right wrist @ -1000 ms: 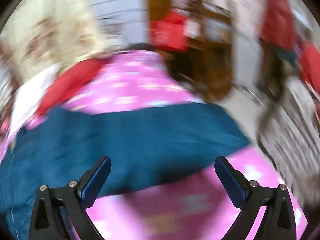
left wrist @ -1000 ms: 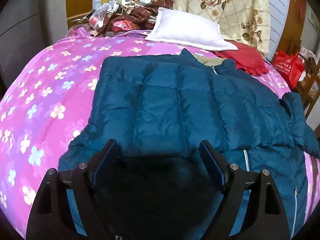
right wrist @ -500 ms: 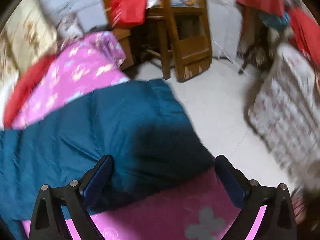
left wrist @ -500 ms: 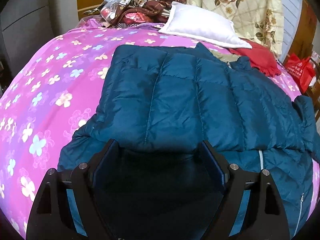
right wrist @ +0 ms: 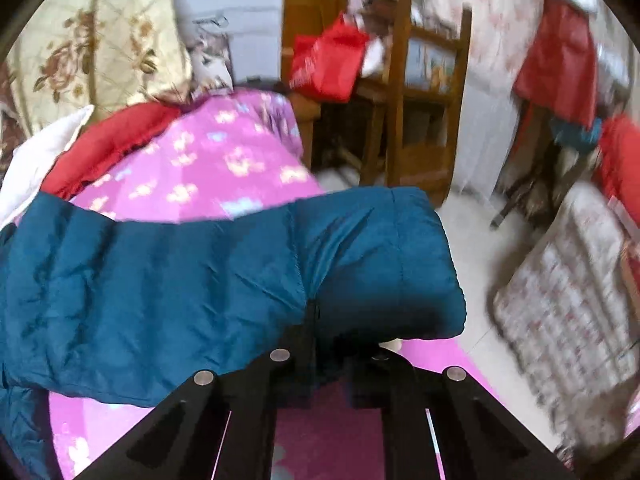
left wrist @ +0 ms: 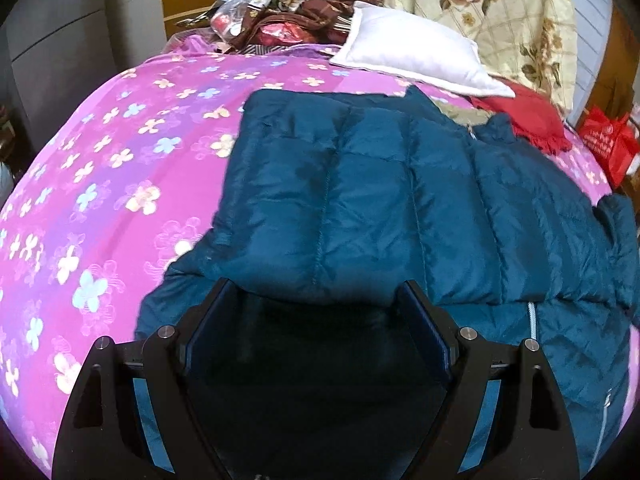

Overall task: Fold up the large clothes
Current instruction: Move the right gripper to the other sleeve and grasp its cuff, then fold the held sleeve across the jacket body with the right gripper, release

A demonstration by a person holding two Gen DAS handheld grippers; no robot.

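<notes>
1. The teal down jacket [left wrist: 384, 208] lies on the bed [left wrist: 100, 184], over the pink flowered cover. One side is already folded across the body; the other sleeve [right wrist: 380, 264] reaches to the bed's edge.
2. The right claw [right wrist: 332, 344] is closed on that sleeve's cuff — fingers nearly together, with fabric bunched between them.
3. The left claw [left wrist: 320, 320] stands wide above the near hem and grips nothing.
4. Our judgement of the step: carry the sleeve inward over the body. Lift the cuff enough to clear the padding, then lay it flat across the folded panel.
5. The shell looks slippery, so keep the pinch firm and press the fold down with the left claw.
6. A white pillow [left wrist: 416, 56] and a red cloth [left wrist: 532, 120] lie just beyond the collar — steer clear.
</notes>
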